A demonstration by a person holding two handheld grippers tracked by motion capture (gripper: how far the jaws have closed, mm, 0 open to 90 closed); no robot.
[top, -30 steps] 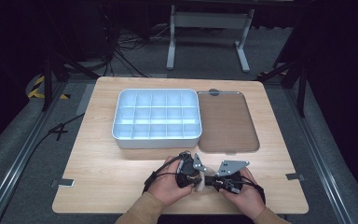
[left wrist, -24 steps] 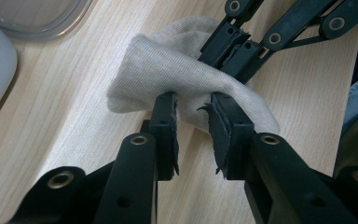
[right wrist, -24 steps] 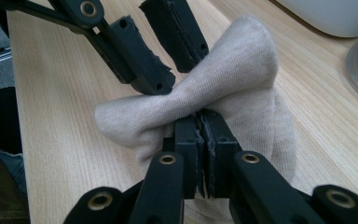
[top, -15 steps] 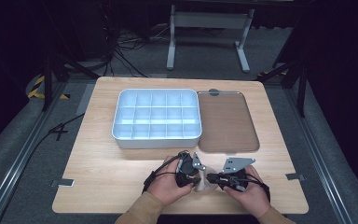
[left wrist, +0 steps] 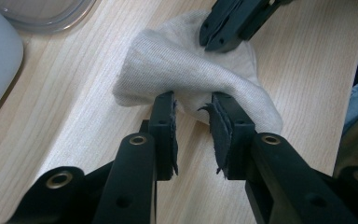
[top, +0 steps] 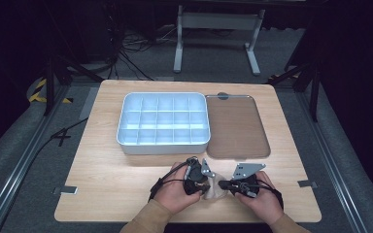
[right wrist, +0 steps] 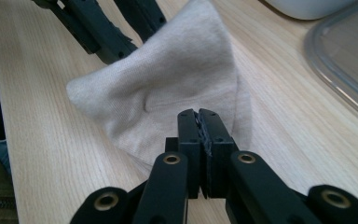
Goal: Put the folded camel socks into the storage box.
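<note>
- Beige knit cloth [left wrist: 200,79], a small sock-like piece, lies bunched on the wooden bench [top: 102,160] near its front edge, between the person's two hands; in the high view it shows as a pale lump [top: 217,190].
- Left tool [left wrist: 193,109] reaches the cloth's near edge with its jaws narrowly parted, one on either side of a raised fold; the fabric touches both tips, but a clear gap stays between the pads, so it is not clamped.
- Right tool [right wrist: 198,122] has its jaws pressed together on the near edge of the cloth, pinching the fabric where it rises into a soft peak.
- From the left gripper view, the right tool's dark jaws come in from the top onto the far side of the cloth [left wrist: 223,28]; from the right gripper view, the left tool's jaws sit at the cloth's far corner [right wrist: 116,32].
- Left hand [top: 175,191] and right hand [top: 262,199] hold the tools close together, tips pointing inward towards each other, cables trailing by the wrists.
- Behind the hands, a pale blue tray [top: 126,138] divided into many small compartments stands on the bench.
- Just beside it on the right lies a clear, brown-tinted lid [top: 235,126], flat on the wood.
</note>
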